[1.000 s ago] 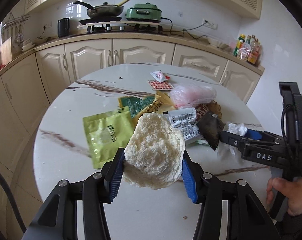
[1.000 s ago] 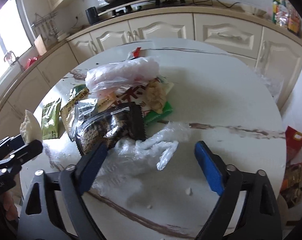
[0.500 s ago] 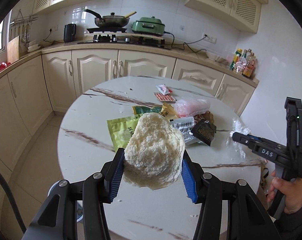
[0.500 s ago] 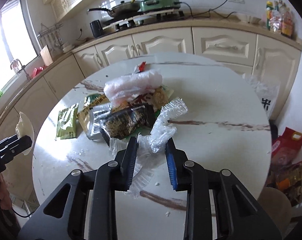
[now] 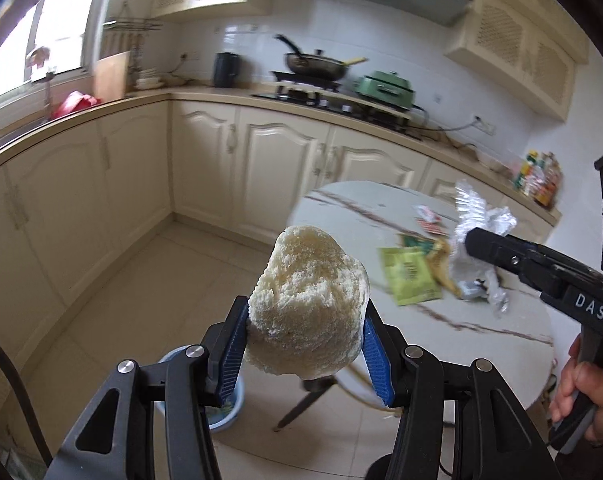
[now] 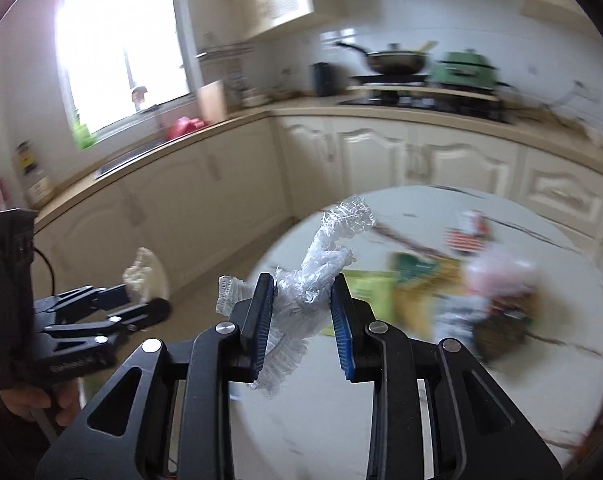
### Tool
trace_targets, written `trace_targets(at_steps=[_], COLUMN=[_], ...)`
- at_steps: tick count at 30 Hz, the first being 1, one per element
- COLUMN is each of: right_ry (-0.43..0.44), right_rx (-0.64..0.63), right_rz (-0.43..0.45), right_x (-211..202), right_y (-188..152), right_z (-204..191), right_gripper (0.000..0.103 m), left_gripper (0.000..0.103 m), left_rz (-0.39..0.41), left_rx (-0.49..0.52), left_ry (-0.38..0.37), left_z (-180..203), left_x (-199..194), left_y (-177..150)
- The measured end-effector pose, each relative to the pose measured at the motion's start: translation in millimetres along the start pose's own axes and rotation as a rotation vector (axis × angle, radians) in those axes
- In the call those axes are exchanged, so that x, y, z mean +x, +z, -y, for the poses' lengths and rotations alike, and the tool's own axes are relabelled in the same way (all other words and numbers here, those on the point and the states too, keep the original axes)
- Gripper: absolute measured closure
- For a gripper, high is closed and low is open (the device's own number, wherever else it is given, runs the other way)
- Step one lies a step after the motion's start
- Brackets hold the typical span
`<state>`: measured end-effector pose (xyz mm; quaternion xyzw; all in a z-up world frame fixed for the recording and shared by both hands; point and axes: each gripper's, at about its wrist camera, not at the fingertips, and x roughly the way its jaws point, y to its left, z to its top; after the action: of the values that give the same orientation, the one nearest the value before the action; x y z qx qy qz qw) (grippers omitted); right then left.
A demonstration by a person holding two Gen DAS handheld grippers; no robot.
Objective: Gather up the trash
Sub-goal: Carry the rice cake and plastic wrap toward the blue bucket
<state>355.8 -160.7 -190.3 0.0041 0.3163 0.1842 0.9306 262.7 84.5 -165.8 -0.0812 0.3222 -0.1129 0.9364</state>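
- The left gripper (image 5: 304, 346) is shown clamped on a pale crumbly lump (image 5: 307, 304), held clear of the round table (image 5: 513, 334).
- The right gripper (image 6: 301, 320) is shown pinching crumpled clear plastic (image 6: 321, 264), its long axis rising away from the jaws.
- A blue bin (image 5: 221, 410) is seen on the floor directly below the left gripper, the nearer one.
- Wrappers (image 5: 411, 276) are left on the table.
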Motion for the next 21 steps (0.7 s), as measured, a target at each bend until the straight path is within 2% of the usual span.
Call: trace_targets(at_steps=[5,7,10,16,21], right_ry=[0.152,0.183,0.194,0.173,0.158], right_rx=[-0.095,-0.124,-0.159,-0.182,-0.121], right_rz=[-0.077,-0.123,-0.208,-0.398,-0.527], right_x=[82,119,178,292,371], right_y=[3,-1,-12,-58,-94], right_z=[-91,-121,-153,-177,-164], right_gripper=[0.075,0.075,0.075,0.074,0.067], left_gripper=[0.054,0.054,0.054,0.054,0.054], left_rz=[-0.037,-0.056,-0.125,-0.257,-0.369], left_rx=[-0.079,-0.113,-0.159,-0.229,-0.252], left_ry=[0.114,0.15,0.225,0.246,0.223], left_z=[-66,-88,-128,-178,-198], left_x=[-7,-4,15,71,125], left_y=[-16,-23,-40,-65,-86])
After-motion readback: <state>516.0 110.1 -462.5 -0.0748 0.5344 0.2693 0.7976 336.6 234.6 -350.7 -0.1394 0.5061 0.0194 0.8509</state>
